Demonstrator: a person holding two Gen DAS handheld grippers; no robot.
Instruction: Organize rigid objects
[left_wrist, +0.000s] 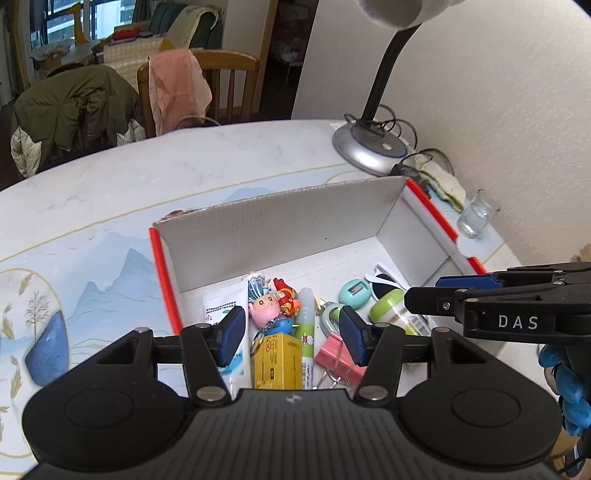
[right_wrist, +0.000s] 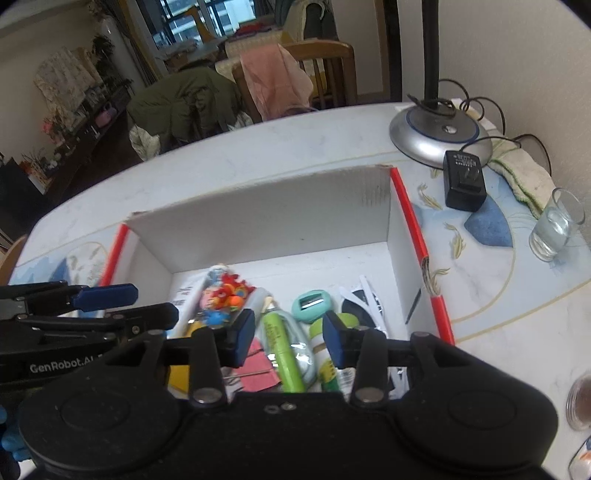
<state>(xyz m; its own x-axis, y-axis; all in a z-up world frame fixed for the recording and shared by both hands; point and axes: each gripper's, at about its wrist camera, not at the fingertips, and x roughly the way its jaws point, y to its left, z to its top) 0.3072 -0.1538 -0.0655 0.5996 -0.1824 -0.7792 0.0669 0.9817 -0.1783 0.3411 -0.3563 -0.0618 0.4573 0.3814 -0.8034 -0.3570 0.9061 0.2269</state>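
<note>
Left tool (left_wrist: 291, 334), fingers spread wide with nothing between them, poised over the near end of a cardboard box (left_wrist: 295, 218); right tool (right_wrist: 289, 338), likewise spread and empty, poised beside it over the same box. Each tool also appears side-on in the other's view, entering from the edge of the frame.

The box, white inside with red outer edges, stands on a bench (left_wrist: 147, 177) covered by a cloth printed with blue mountains. Its far half is bare; the small things lie crowded at the near end: a cartoon keychain figure (left_wrist: 264, 306), a yellow carton (left_wrist: 277, 360), a green-and-white tube (left_wrist: 306, 321), a pink binder clip (left_wrist: 338, 354), a round teal pencil sharpener (left_wrist: 354, 293), a green-lidded jar (left_wrist: 391, 308), and black-and-white sunglasses (left_wrist: 384, 282) against the right wall. A white printed packet (left_wrist: 221, 308) lies along the left wall, partly under the left tool's finger.

Outside the box, on the bench: a lamp base (right_wrist: 441, 136), a black power adapter (right_wrist: 464, 181), a drinking glass (right_wrist: 556, 225).
</note>
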